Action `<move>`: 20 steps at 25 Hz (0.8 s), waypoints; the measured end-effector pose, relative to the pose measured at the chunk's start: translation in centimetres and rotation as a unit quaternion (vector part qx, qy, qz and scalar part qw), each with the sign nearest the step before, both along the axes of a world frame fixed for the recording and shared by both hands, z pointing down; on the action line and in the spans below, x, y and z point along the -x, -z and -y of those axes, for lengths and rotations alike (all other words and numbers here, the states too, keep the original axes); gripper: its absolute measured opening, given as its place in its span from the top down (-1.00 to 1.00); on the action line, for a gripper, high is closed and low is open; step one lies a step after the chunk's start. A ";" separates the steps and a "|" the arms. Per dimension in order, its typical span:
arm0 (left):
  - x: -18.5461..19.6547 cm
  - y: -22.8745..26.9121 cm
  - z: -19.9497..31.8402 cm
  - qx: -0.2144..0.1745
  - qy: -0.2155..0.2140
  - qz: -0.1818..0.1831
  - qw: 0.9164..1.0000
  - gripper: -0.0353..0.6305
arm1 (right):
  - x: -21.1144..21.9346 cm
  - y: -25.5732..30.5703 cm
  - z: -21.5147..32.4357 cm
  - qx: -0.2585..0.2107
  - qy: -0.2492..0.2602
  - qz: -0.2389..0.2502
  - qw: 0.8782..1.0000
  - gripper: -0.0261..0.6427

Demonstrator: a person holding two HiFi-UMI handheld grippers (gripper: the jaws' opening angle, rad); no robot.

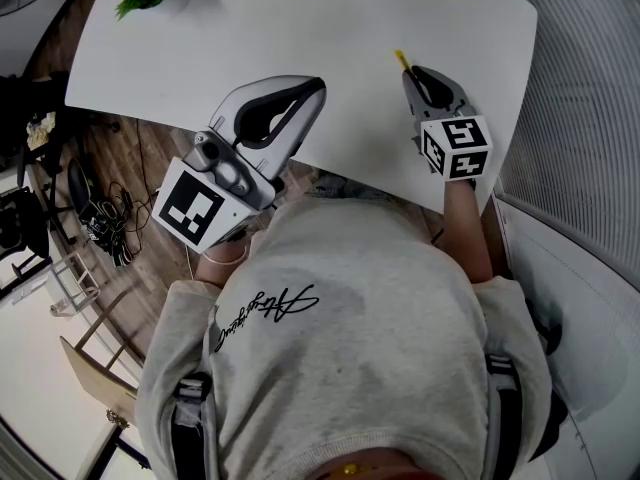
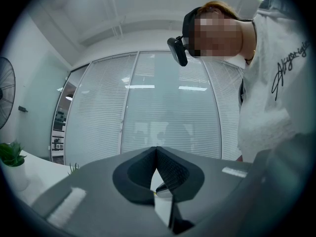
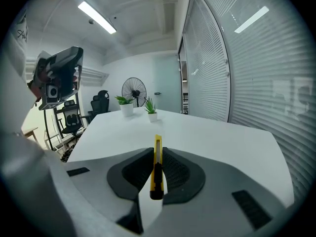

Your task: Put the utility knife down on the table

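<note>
The right gripper is clamped narrow on the yellow utility knife, held on edge between the pads with its tip pointing out past the jaws, probably to keep the blade end away from the person. The knife hangs over the near right part of the white desk, apparently not yet resting on it. The left gripper, jaws pressed together on nothing, sits aside at the desk's near edge, likely just out of the way

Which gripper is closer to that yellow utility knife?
Right. The right gripper clamps the utility knife between its jaws; the left gripper hangs shut and apart at the table's near edge.
</note>
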State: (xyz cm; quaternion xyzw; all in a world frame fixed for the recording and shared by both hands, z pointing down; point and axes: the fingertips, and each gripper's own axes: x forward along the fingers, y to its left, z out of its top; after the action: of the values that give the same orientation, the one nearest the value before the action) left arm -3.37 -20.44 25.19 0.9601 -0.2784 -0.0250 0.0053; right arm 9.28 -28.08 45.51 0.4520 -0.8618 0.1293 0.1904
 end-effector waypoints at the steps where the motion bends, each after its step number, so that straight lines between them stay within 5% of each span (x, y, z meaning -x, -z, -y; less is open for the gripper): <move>1: 0.0 0.0 0.0 0.000 0.000 0.000 1.000 0.93 | 0.0 -0.1 0.0 0.002 0.000 -0.001 1.000 0.75; 20: 0.1 0.0 0.0 -0.004 0.003 0.000 1.000 0.93 | 0.5 -2.2 0.2 0.035 0.013 -0.020 0.999 0.75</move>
State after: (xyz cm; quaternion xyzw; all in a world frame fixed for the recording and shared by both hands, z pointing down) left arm -3.52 -20.45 25.18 0.9593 -0.2810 -0.0260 0.0016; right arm 8.80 -28.26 47.72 0.4363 -0.8585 0.1480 0.2253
